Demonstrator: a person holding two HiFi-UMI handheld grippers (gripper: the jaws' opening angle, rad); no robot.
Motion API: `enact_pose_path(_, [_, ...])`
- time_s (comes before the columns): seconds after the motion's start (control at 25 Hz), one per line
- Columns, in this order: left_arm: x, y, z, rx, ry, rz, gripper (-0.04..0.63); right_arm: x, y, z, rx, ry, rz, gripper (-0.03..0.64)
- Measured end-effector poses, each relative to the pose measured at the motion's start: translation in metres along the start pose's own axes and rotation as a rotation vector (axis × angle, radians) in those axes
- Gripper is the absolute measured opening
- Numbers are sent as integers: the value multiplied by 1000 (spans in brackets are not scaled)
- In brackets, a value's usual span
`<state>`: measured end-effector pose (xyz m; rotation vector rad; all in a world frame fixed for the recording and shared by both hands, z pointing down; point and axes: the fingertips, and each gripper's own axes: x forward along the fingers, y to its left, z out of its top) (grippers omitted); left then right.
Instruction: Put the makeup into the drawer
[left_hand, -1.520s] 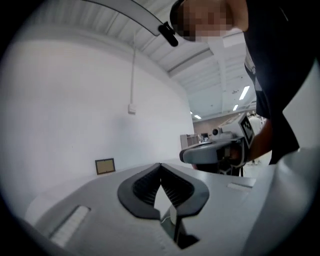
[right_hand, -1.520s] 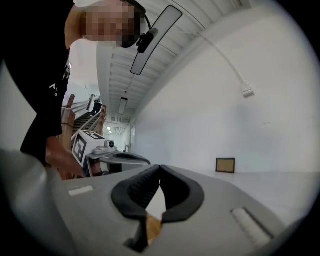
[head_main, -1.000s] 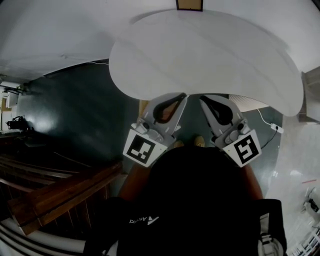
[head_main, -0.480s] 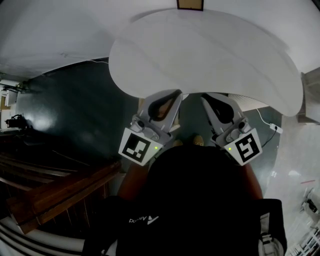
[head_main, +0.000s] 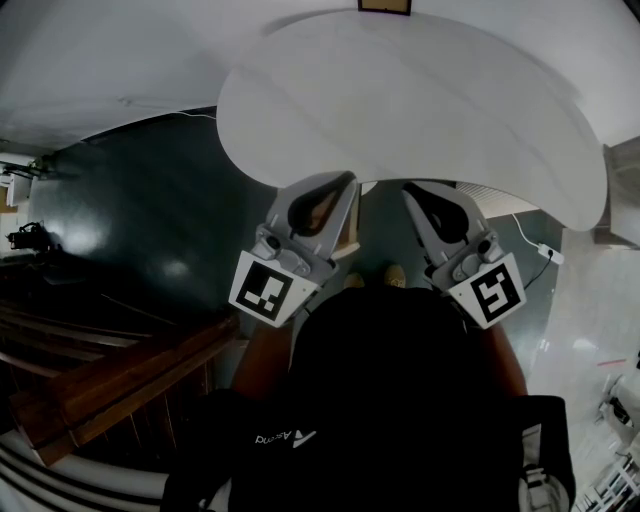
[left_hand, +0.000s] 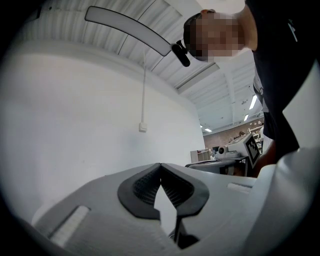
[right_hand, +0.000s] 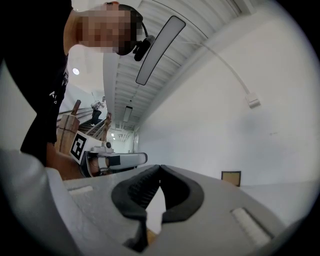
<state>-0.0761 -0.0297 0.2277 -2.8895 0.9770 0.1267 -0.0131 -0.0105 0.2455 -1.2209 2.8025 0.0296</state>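
No makeup and no drawer show in any view, so the makeup may be put away already or waiting out of sight. The left gripper (head_main: 343, 182) and the right gripper (head_main: 412, 192) are both clenched on nothing, side by side in the middle of the frame, below the white table (head_main: 420, 100). Only the head view shows the dark floor (head_main: 150, 220) and the wooden planks (head_main: 120, 380) at the lower left; the gripper views show a white wall (left_hand: 75, 125) and a long lamp (right_hand: 160, 50) up top.
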Motion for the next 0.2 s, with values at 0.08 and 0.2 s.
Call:
enact_pose_path(0.08, [0, 0, 0, 0, -1, -2, 11, 1, 0, -1, 0, 6, 2, 3])
enact_pose_path(0.2, [0, 2, -2, 1, 0, -6, 11, 2, 0, -4, 1, 13, 3, 3])
